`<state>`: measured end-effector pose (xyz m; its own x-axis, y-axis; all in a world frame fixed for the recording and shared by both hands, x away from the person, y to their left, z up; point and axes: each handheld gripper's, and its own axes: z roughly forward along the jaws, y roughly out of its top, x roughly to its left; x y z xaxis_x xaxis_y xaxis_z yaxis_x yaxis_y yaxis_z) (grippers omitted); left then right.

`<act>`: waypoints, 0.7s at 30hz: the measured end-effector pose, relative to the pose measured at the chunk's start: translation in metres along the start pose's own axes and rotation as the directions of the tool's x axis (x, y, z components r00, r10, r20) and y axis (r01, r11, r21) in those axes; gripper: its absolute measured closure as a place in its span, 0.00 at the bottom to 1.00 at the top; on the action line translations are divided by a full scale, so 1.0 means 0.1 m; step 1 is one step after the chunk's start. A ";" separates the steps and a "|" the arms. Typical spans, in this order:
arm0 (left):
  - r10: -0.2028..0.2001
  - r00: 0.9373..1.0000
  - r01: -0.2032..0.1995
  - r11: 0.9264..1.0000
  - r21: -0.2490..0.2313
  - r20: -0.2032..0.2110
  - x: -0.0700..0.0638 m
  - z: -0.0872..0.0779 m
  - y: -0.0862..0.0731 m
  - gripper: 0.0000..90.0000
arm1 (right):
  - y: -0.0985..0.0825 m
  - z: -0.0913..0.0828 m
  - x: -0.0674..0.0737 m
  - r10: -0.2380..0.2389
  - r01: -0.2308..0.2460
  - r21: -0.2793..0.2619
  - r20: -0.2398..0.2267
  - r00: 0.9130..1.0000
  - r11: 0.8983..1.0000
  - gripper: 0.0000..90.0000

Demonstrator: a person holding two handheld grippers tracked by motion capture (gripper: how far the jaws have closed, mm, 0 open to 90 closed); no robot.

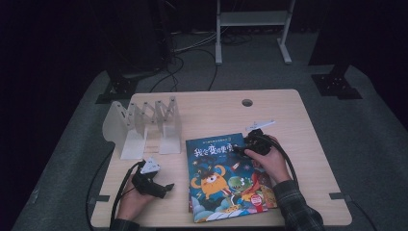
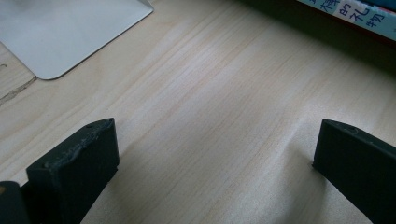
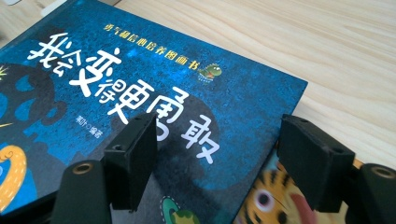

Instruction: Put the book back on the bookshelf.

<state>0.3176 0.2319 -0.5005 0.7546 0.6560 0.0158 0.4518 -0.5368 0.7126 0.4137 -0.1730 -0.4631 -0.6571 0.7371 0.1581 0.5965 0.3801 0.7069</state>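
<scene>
while blue picture book (image 1: 226, 175) is lying flat on table (image 1: 308, 144), front cover up, atop second book with tiger cover (image 3: 275, 198), right gripper (image 1: 242, 151) is held over its upper right corner. jaws are seen part open astride cover edge, nothing clamped. left gripper (image 1: 166, 188) is rested near table's left front, jaws wide, empty. white expanding book rack (image 1: 144, 126) is stood empty at left rear. judged: grasp not yet made; lifting and shelving of books all left.
</scene>
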 end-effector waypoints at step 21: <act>0.004 1.000 -0.004 1.000 0.004 0.000 0.00 0.00 0.00 0.00 | 0.19 0.22 0.25 -0.082 0.083 0.018 -0.073 0.994 0.996 0.33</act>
<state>0.3177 0.2322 -0.5003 0.7564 0.6538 0.0191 0.4503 -0.5417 0.7098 0.4193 -0.1347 -0.4609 -0.7354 0.6609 0.1498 0.5481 0.4502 0.7049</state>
